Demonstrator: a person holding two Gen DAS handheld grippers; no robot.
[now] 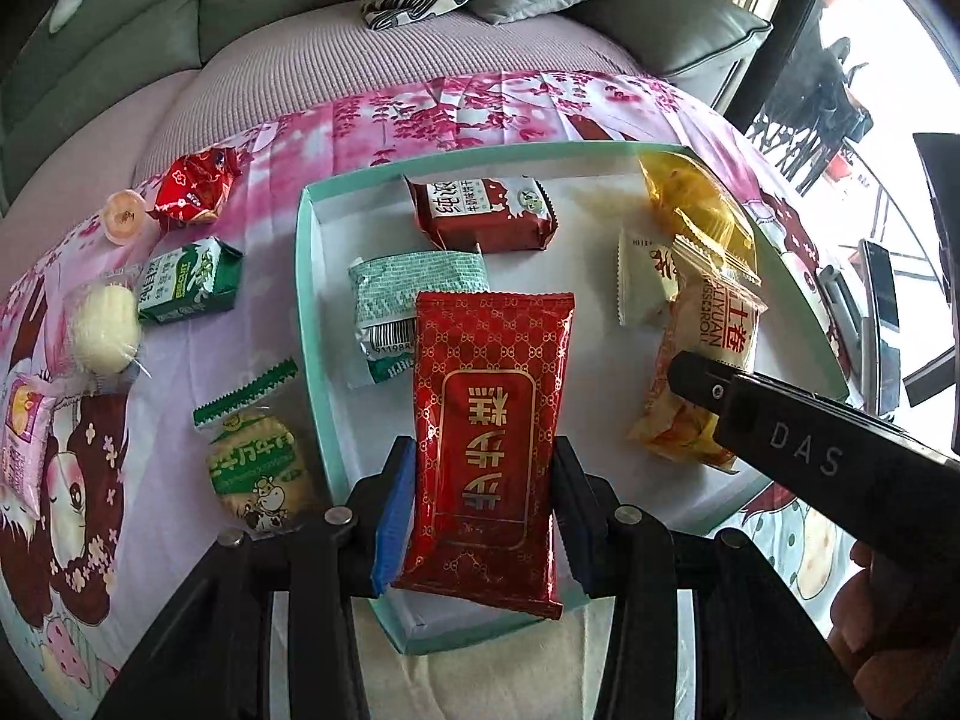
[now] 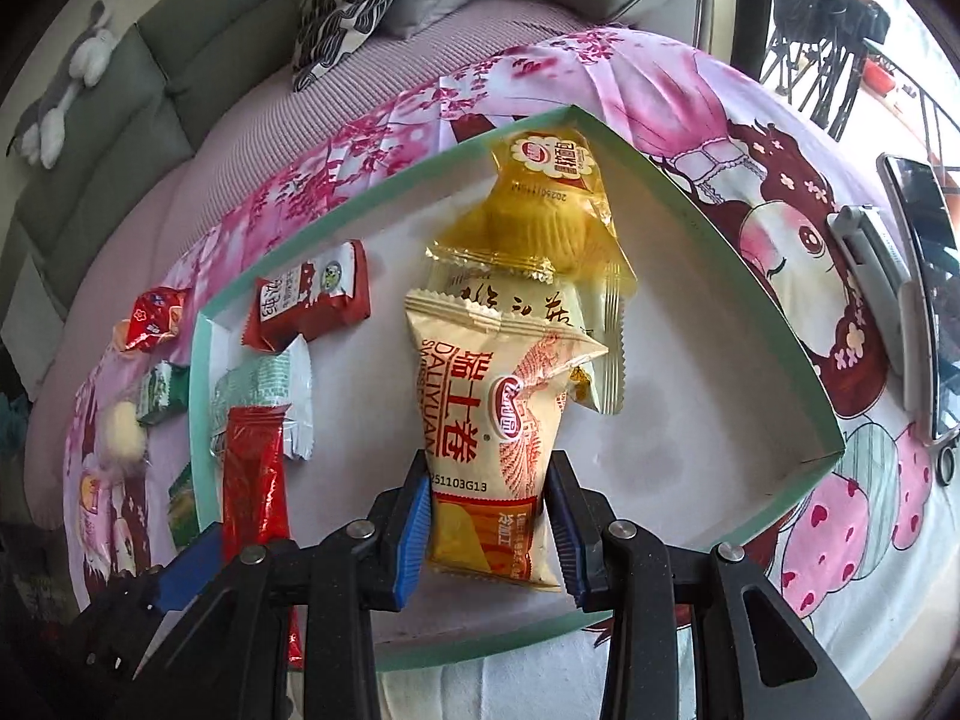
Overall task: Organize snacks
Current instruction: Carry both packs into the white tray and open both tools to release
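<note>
On the far left, outside the tray, six snacks lie loose on the pink printed cloth (image 1: 480,114), which covers a surface I cannot identify. They are a pink packet (image 1: 21,450) at the edge, a pale round cake (image 1: 105,327), a small round orange sweet (image 1: 123,216), a red crinkled packet (image 1: 192,189), a green carton-shaped packet (image 1: 192,282) and a green-labelled round biscuit (image 1: 258,471) just beside the tray wall. These look like the work that is left.

The shallow mint-edged tray (image 1: 306,312) already holds a brown-red biscuit pack (image 1: 486,213) near its far side and a pale green wrapper (image 1: 414,294) beneath it.

The left tongs (image 1: 486,516) are clamped on the near end of a long red patterned pouch (image 1: 492,420), which hangs over the tray's near edge and overlaps the green wrapper. I judge it is about to be set down there.

Further right, the right tongs (image 2: 492,516) are closed on the lower end of a cream Swiss-roll packet (image 2: 492,408), over the tray's middle-right. Beyond it lie a white packet (image 2: 540,306) and a yellow cake packet (image 2: 552,216), overlapping in a row toward the far corner.

By my count, four snacks are in the tray, two are arriving and six are waiting, so the task is roughly half done.
</note>
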